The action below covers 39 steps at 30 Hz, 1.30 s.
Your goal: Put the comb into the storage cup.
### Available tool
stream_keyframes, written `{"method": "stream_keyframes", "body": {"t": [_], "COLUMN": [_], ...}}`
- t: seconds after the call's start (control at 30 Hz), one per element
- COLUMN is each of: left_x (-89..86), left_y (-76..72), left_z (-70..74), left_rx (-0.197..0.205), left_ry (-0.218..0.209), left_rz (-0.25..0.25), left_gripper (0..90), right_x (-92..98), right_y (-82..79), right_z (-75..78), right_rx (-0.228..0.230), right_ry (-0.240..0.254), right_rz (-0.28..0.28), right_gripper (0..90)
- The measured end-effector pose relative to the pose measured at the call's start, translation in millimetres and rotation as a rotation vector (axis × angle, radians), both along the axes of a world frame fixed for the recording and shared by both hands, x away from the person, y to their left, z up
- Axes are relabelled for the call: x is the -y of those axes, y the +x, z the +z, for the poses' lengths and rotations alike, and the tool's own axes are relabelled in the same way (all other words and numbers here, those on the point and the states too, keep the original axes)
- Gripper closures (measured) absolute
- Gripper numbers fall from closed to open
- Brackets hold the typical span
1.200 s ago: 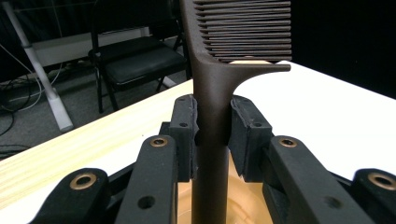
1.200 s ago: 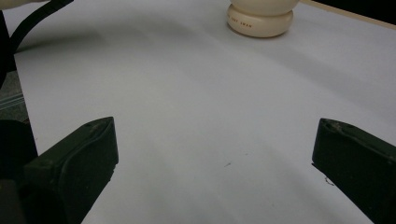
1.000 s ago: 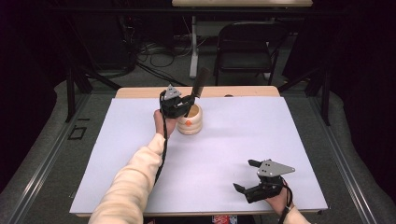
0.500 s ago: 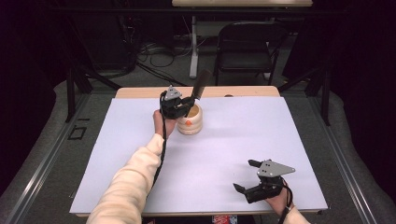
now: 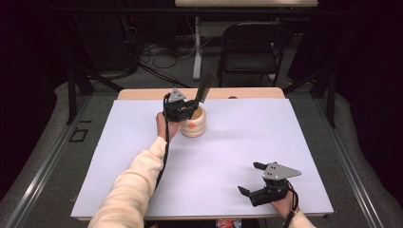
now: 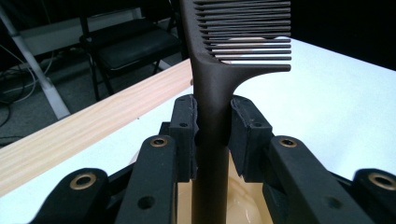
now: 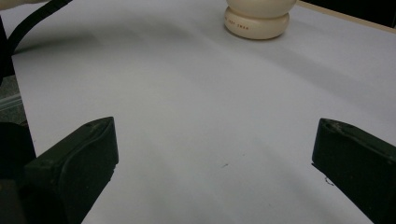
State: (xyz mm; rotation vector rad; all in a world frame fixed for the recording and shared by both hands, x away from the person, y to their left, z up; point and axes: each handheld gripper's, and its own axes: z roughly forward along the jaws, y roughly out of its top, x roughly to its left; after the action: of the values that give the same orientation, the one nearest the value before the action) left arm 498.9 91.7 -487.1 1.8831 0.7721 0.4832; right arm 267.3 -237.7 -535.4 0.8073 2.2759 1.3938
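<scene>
From above, my left gripper (image 5: pixel 189 108) holds the dark comb (image 5: pixel 204 88) over the cream pot (image 5: pixel 193 124) at the table's (image 5: pixel 142 142) far edge, nothing shifted from a second ago. My right gripper (image 5: pixel 250 178) rests near me.

Left gripper view: pads clamp the comb's handle (image 6: pixel 212 116).

Right gripper view: jaws wide apart, empty; pot (image 7: pixel 258 19) well ahead.

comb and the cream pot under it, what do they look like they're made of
Comb: likely moulded plastic, matt dark brown, with thin even teeth and a smooth one-piece handle clamped in the left tongs.
Pot: possibly glazed ceramic or glossy plastic; cream, ribbed, with a soft sheen and small printed lettering near the base.
</scene>
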Motion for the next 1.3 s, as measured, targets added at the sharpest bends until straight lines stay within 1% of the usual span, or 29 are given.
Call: {"method": "stream_keyframes", "body": {"t": [0.1, 0.13, 0.3, 0.67, 0.8, 1.3], "left_x": [0.7, 0.9, 1.4, 3.1, 2.3, 2.3], "left_y": [1.0, 0.9, 1.1, 1.8, 2.5, 3.0], "left_z": [-1.1, -1.3, -0.2, -1.5, -2.6, -3.3], "left_rx": [-0.013, -0.016, -0.019, -0.030, -0.044, -0.055], "left_ry": [0.012, 0.010, 0.028, 0.041, 0.045, 0.062], "left_rz": [-0.011, -0.010, -0.017, -0.024, -0.023, -0.032], "left_gripper": [72.6, 72.6, 72.6, 72.6, 72.6, 72.5], "right_x": [-0.1, -0.1, 0.0, 0.5, 0.3, 0.4], "right_y": [0.1, 0.1, 0.2, 0.1, -0.5, 0.2], "right_z": [0.0, 0.0, -0.1, 0.1, 0.4, 0.1], "right_rx": [0.002, 0.002, 0.001, 0.002, 0.004, 0.001], "right_ry": [0.000, -0.001, -0.001, -0.003, -0.002, -0.002], "right_rz": [0.001, 0.002, 0.001, 0.002, 0.002, 0.002], "right_gripper": [0.0, 0.0, 0.0, 0.0, 0.0, 0.0]}}
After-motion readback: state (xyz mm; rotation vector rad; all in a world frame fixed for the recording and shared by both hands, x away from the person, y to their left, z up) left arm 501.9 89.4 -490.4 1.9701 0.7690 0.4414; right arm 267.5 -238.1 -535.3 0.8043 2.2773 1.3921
